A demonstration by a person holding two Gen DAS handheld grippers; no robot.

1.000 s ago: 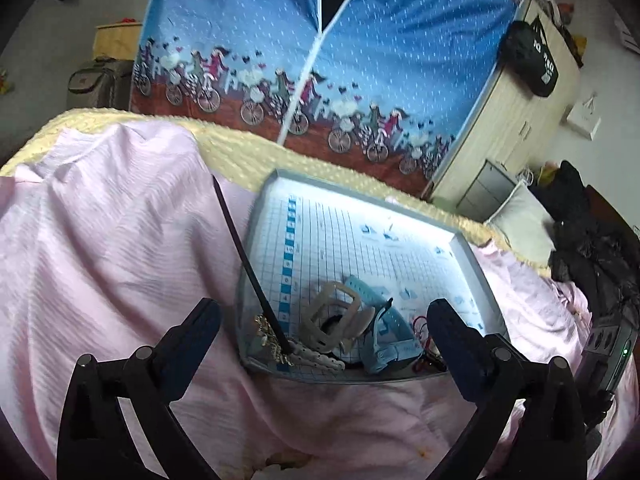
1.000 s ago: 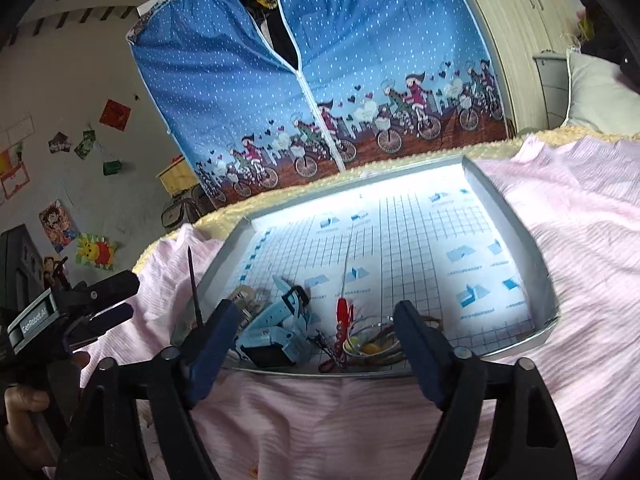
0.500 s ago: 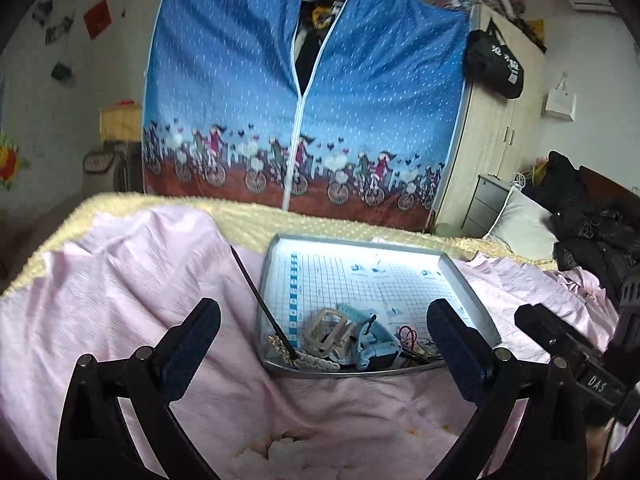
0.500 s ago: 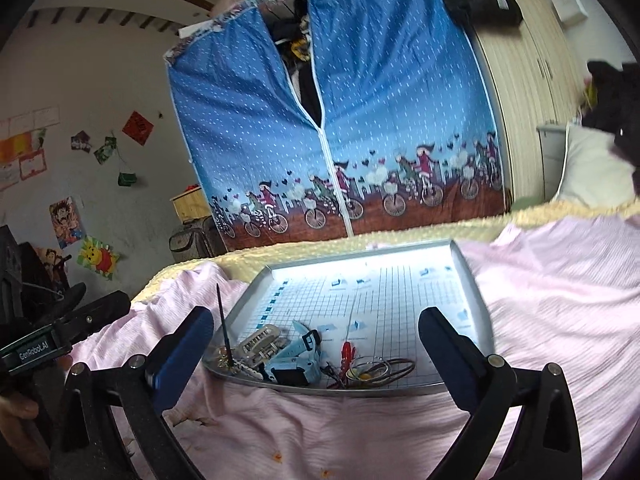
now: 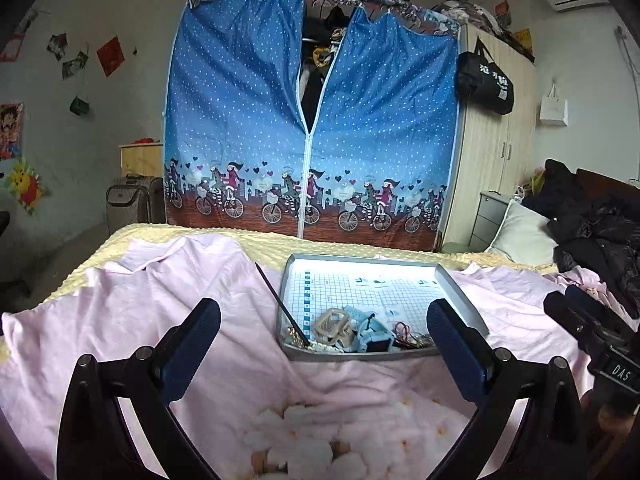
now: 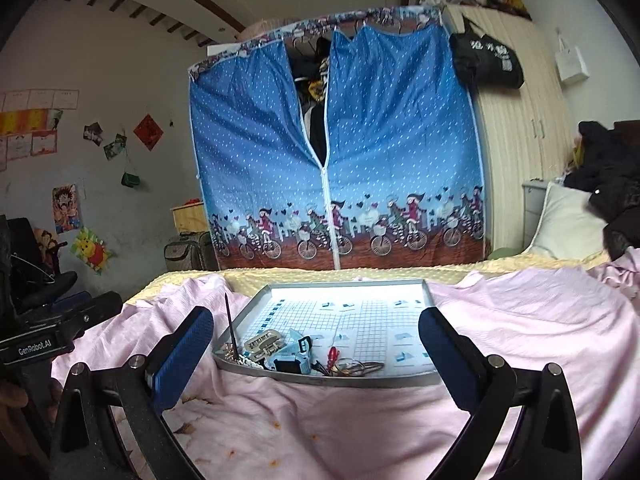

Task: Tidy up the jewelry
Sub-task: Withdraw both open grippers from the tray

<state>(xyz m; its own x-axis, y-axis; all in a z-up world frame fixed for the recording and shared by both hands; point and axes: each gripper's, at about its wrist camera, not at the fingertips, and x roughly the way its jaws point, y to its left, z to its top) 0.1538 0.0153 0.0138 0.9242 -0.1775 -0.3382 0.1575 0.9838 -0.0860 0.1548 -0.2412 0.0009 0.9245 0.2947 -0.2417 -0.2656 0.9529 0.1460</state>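
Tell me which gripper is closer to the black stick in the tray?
Left, probably. The black stick sits nearly straight ahead of the left gripper; for the right gripper it lies off toward its left finger.

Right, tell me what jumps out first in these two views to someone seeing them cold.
The blue fabric wardrobe with its cyclist border fills the back of the room, its zip partly open on hanging clothes. In front, on the pink bedspread, a shallow grey tray with a grid-printed base holds hair clips and trinkets heaped at its near edge. The left gripper and the right gripper both hover open and empty just short of it.
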